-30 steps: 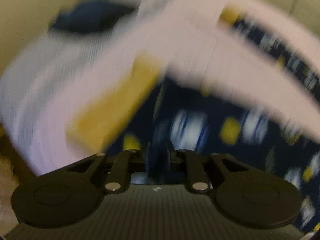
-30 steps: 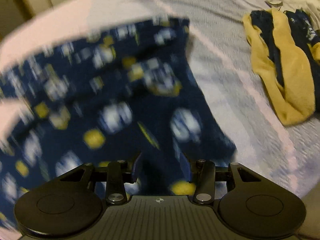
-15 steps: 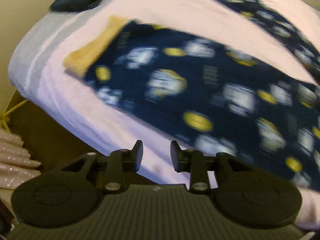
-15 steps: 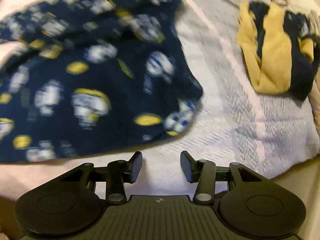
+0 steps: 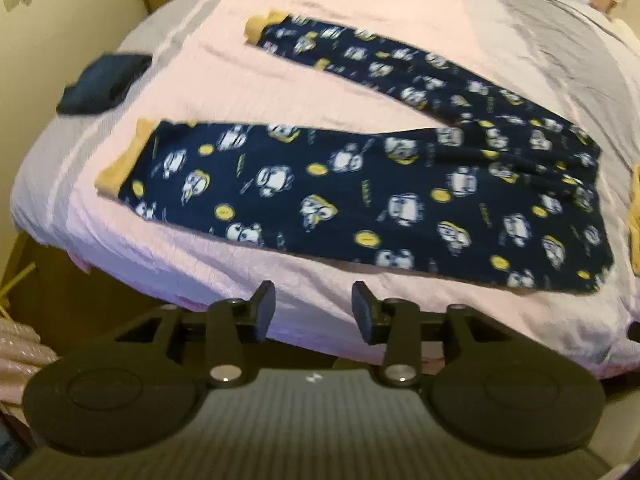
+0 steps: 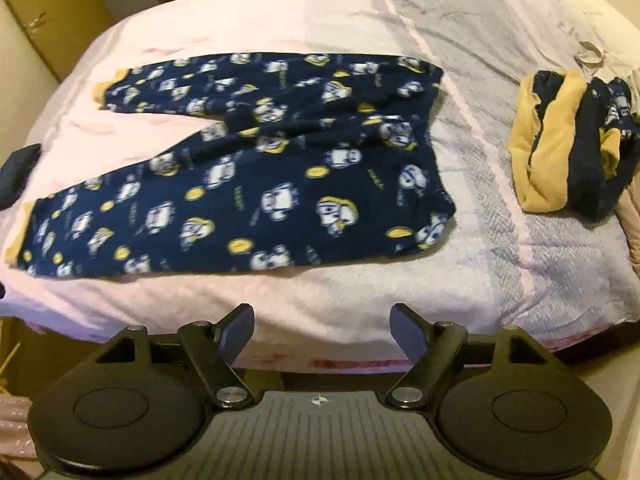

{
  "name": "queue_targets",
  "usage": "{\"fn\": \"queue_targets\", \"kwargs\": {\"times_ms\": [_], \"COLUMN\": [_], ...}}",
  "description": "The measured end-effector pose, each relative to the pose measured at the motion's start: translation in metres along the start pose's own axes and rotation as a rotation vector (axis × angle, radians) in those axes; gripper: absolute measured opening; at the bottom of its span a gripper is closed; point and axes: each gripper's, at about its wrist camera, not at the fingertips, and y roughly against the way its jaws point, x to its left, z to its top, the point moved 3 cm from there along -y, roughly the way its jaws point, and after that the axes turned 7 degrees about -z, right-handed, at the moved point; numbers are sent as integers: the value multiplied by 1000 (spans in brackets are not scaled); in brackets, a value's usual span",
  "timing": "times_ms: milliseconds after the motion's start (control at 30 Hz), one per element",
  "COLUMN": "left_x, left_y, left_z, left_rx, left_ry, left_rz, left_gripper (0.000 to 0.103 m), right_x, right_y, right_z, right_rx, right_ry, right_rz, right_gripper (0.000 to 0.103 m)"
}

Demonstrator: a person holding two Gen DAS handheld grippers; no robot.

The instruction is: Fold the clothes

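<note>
On the bed, pajama pants now released

Fuzzy fleece pyjama trousers

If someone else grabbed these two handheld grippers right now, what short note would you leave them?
Left gripper: jaws have just been opening, nothing between them.
Right gripper: jaws just opened wide, also empty.
Pyjama trousers: spread flat on the bed, legs apart in a V, yellow cuffs away from the waist.
Yellow-and-navy garment: lying bunched beside the trousers' waist end.
Done: trousers laid out.
Left: fold the trousers, then probably the bunched garment.
</note>
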Motion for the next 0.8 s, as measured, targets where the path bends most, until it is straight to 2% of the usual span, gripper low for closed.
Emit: {"fn": "queue_targets", "kwargs": {"times_ms": [233, 800], "left_x": [-27, -29], "left_y": [35, 67], "left_z": [-19, -48], "left_rx": [-47, -68], "left_ry": [-64, -82], "left_rz": [14, 0], "left_gripper": [44, 44], "right_x": [9, 10], "right_y": [25, 57], "right_z": [-15, -35], "right_rx": [-20, -41], "right_ry": [34, 86], "right_rz": [-14, -68], "right_gripper": [78, 83]}}
